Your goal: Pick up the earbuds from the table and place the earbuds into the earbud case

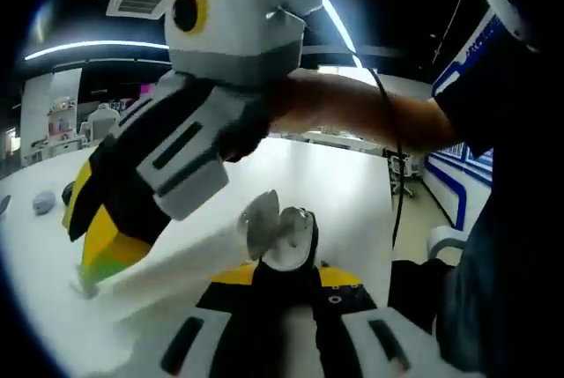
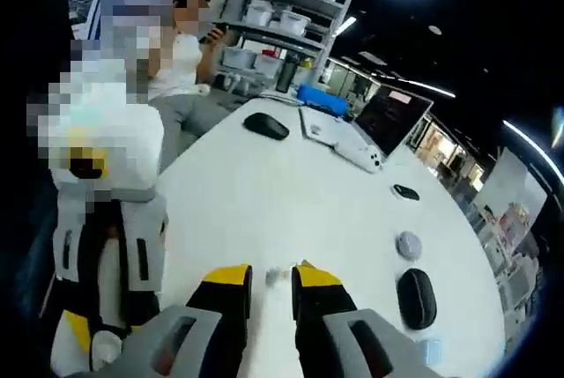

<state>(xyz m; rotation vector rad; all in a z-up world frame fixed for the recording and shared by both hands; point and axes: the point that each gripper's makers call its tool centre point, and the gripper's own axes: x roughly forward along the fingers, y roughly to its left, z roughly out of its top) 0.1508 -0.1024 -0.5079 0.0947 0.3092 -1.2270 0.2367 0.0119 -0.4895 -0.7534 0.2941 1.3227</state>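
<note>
Gripping the open earbud case [image 1: 284,235], left tongs [image 1: 286,274] clamp; right tongs [image 2: 270,277] pinch an earbud [image 2: 274,275].

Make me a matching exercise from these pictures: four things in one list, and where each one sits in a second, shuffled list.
1 earbud case
2 earbud
3 laptop
4 black mouse

A between the right gripper's yellow tips
B on the table, beside the laptop
C in the left gripper's jaws, lid open
D far end of the table, screen up

Pairs: 1-C; 2-A; 3-D; 4-B
</note>
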